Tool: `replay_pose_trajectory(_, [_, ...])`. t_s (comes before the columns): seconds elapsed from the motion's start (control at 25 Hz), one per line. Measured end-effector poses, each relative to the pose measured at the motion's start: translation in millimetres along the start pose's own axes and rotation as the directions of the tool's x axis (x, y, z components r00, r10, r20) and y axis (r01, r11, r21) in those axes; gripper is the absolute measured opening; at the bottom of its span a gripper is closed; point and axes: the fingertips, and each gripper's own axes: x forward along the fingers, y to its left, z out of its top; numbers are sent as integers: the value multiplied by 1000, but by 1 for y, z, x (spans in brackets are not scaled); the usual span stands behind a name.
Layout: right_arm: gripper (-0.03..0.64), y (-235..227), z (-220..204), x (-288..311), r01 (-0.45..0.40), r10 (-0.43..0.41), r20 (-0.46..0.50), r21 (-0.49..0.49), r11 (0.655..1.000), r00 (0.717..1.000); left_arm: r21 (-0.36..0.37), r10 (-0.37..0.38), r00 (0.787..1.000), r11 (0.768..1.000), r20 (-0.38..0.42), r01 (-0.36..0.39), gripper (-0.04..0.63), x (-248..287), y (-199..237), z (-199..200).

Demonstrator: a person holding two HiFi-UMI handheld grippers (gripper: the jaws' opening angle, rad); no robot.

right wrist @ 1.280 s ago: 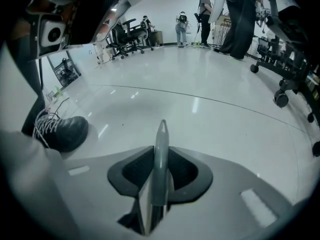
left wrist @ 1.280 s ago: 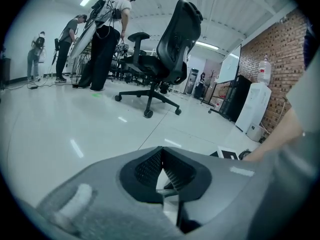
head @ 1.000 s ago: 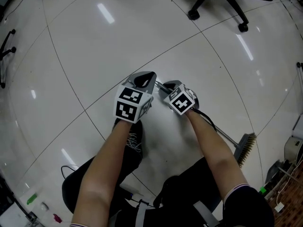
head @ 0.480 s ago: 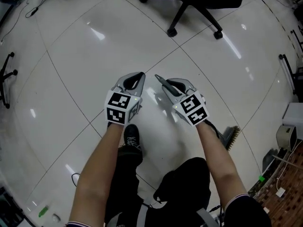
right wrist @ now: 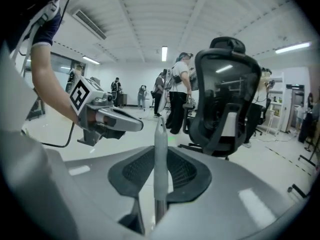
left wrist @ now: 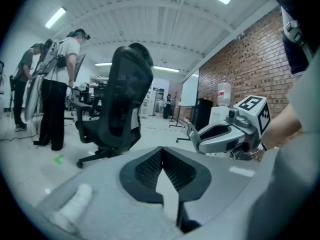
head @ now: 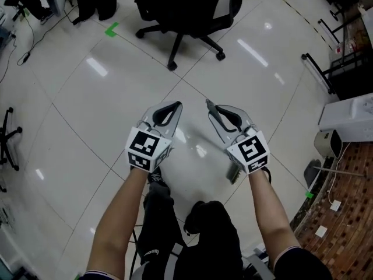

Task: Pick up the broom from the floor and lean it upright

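The broom's thin grey handle (right wrist: 160,149) stands upright between the pads of my right gripper (right wrist: 161,156), which is shut on it. In the head view the handle's tip pokes out past my right gripper (head: 213,108), and the brush head (head: 234,171) hangs below that hand, off the floor. My left gripper (head: 175,106) is held level beside it, a short gap to the left, shut with nothing in it; its pads meet at the tips (left wrist: 161,153). Each gripper shows in the other's view: the right gripper (left wrist: 220,136) and the left gripper (right wrist: 112,120).
A black office chair (head: 186,7) stands straight ahead on the glossy tiled floor. People (left wrist: 60,84) stand behind it. A white cabinet (head: 349,118) and a brick-patterned strip (head: 344,226) lie on the right, another chair's base (head: 9,139) on the left.
Both grippers have risen well above the floor as the person stood up. The broom came up with the right gripper; its brush head left the floor and now hangs under the hand.
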Motion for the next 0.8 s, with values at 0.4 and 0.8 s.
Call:
replay_pose_trajectory(0.4, [87, -79, 51, -184, 306, -309, -1, 158, 939, 951, 82, -339, 940, 936, -46, 341, 0, 48, -154, 138])
replay_pose_trajectory(0.8, [87, -105, 94, -324, 662, -714, -39, 413, 626, 699, 159, -652, 751, 734, -106, 660, 0, 74, -258, 217])
